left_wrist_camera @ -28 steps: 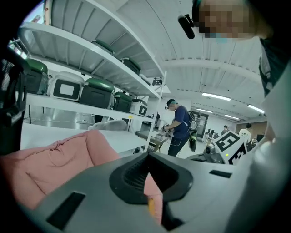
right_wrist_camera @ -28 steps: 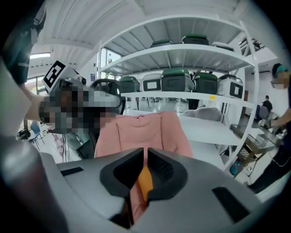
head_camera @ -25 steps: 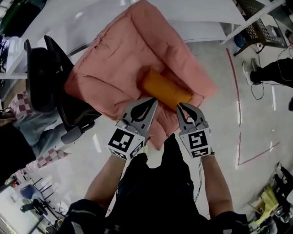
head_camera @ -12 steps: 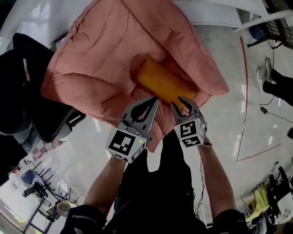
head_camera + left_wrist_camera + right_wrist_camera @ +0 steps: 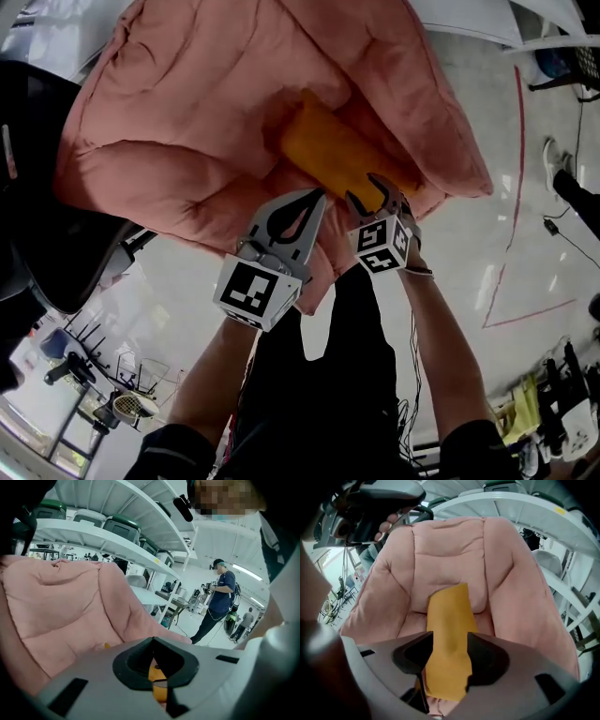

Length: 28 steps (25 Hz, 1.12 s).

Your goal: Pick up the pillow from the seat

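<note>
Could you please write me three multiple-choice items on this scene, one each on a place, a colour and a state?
1. Where does the pillow lie?
A on the pink seat; B on the floor; C on a shelf.
2. What colour is the pillow?
A blue; B orange-yellow; C white.
3. How do the right tongs stand?
A tips touching; B jaws apart; C clamped on a cup.

Answers:
1 A, the pink cushions surround it.
2 B, it shows orange-yellow in the head view and the right gripper view.
3 B, the jaws have just been opening and stand apart, with the pillow showing between them.
</note>
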Available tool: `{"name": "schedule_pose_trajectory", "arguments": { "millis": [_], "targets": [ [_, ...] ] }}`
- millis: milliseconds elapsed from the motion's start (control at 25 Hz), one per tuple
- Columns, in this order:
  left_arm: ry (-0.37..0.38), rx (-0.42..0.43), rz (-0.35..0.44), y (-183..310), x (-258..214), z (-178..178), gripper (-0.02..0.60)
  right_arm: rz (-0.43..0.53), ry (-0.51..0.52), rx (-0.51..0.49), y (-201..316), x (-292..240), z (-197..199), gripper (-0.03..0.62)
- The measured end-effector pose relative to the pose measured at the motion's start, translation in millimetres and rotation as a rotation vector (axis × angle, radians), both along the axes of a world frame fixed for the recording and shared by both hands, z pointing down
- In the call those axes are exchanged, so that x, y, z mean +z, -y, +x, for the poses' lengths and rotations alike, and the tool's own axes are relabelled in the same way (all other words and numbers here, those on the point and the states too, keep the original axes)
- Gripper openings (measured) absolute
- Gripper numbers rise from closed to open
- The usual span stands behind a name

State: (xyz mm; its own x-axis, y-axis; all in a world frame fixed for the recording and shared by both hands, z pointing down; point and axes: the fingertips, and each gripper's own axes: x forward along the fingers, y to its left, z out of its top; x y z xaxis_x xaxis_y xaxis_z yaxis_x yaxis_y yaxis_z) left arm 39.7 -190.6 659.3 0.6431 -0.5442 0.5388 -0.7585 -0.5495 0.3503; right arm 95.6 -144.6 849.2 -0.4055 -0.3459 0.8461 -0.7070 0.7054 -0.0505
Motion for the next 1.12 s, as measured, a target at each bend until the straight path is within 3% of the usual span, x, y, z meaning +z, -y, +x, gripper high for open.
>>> {"name": "schedule_pose_trajectory", "arguments": {
  "millis": [280, 480, 1120],
  "targets": [
    [0.021, -0.024, -0.045, -7.7, 28.8, -8.7, 0.006, -0.027, -0.07, -0.058, 3.8, 52.7, -5.2, 0.273],
    [0.021, -0.043, -0.048, -10.4, 30.5, -13.7, 0.006, -0.053, -0.137, -0.072, 9.5, 70.2, -6.3, 0.274],
    [0.016, -0.061, -0.047, -17.8, 24.2, -28.4, 0.006, -0.048, -0.152, -0.064, 6.6, 63.9, -10.8, 0.078]
  ]
}}
